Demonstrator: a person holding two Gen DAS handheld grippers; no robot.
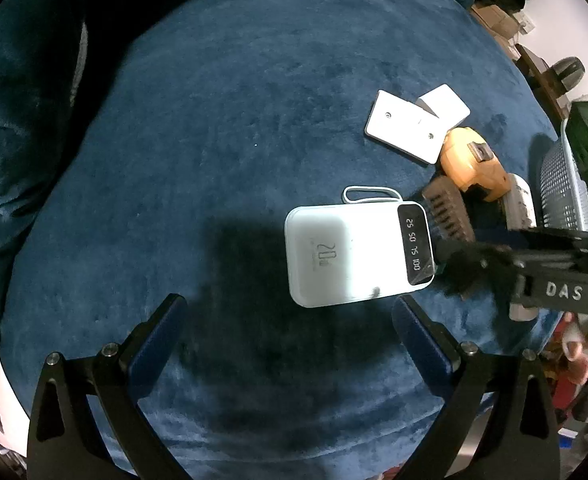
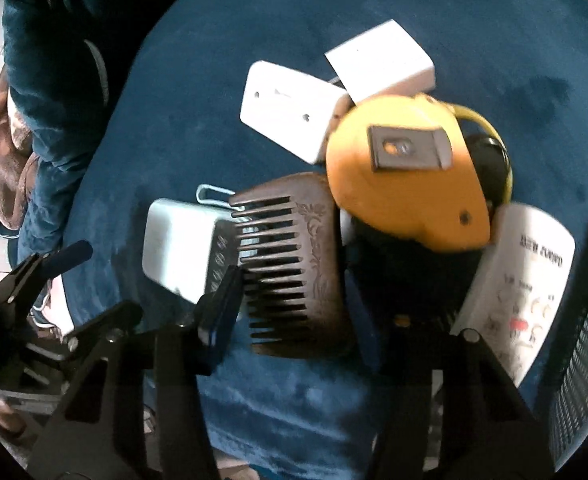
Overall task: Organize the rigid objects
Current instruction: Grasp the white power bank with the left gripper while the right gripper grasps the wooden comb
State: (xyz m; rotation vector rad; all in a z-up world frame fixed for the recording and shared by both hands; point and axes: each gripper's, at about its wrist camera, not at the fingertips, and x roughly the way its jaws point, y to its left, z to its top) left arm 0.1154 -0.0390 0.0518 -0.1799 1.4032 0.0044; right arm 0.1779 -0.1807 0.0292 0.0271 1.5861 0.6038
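left gripper point(image 1: 290, 316) spread wide, holding nothing, above blue blanket point(image 1: 214, 120). white power bank point(image 1: 353, 254) lies flat near middle, black strip with numbers at its right end, thin loop point(image 1: 369, 194) on far side. brown comb point(image 2: 294, 264) right beside it, teeth pointing at bank, flower carving on back. right gripper point(image 2: 294, 300) fingers sit either side of comb; cannot tell if pinching. yellow tape measure point(image 2: 405, 184) behind comb, two white plates point(image 2: 294, 110) farther back. white box point(image 2: 521, 280), mesh basket point(image 2: 585, 340) at right.
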